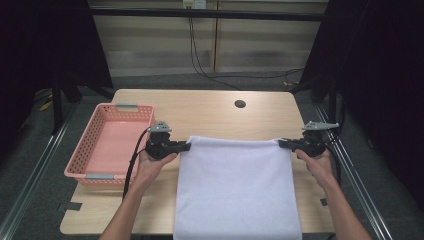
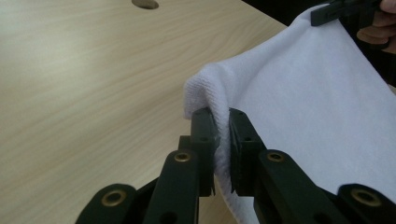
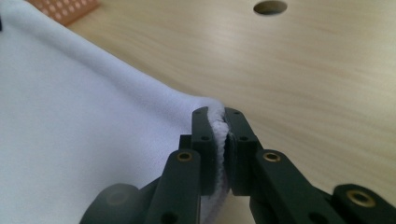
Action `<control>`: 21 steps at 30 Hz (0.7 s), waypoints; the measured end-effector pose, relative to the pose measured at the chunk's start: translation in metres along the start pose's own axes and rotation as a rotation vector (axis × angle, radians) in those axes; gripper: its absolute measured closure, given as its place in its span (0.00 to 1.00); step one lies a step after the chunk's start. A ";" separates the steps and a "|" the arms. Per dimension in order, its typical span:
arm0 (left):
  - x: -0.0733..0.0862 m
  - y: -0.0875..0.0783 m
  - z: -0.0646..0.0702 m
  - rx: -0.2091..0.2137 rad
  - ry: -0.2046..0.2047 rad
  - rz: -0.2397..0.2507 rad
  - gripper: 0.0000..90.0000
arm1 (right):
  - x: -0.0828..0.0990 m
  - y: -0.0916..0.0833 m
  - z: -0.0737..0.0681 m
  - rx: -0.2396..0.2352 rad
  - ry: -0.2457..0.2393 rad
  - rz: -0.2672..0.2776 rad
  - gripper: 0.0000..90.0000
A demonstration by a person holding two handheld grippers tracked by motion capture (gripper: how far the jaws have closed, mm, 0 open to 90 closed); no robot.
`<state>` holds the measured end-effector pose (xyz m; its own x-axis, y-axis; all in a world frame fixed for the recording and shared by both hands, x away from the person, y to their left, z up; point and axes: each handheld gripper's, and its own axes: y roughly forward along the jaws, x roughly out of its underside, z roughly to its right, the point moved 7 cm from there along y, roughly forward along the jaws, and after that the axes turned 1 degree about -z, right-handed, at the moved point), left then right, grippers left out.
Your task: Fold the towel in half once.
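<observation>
White terry towel (image 1: 239,185), rectangular, spans the pale wooden table (image 1: 210,112).

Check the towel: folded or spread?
Spread. The white towel lies open across the table, its far corners pinched by the left gripper and right gripper.

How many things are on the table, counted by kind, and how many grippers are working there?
White towel: 1
Pink basket: 1
Grippers: 2, the left gripper and the right gripper, each shut on a far corner of the towel
Total: 4
</observation>
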<state>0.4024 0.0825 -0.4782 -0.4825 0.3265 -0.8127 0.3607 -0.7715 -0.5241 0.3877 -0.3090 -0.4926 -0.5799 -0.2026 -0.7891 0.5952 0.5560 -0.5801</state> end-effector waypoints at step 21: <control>-0.055 -0.002 -0.041 -0.095 -0.012 0.071 0.92 | -0.070 0.004 0.021 0.066 -0.004 0.072 0.94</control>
<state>0.4612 0.0885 -0.4428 -0.4629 0.2660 -0.8456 0.4679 -0.7369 -0.4880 0.4420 -0.3094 -0.4440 -0.5322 -0.1673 -0.8299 0.6707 0.5149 -0.5339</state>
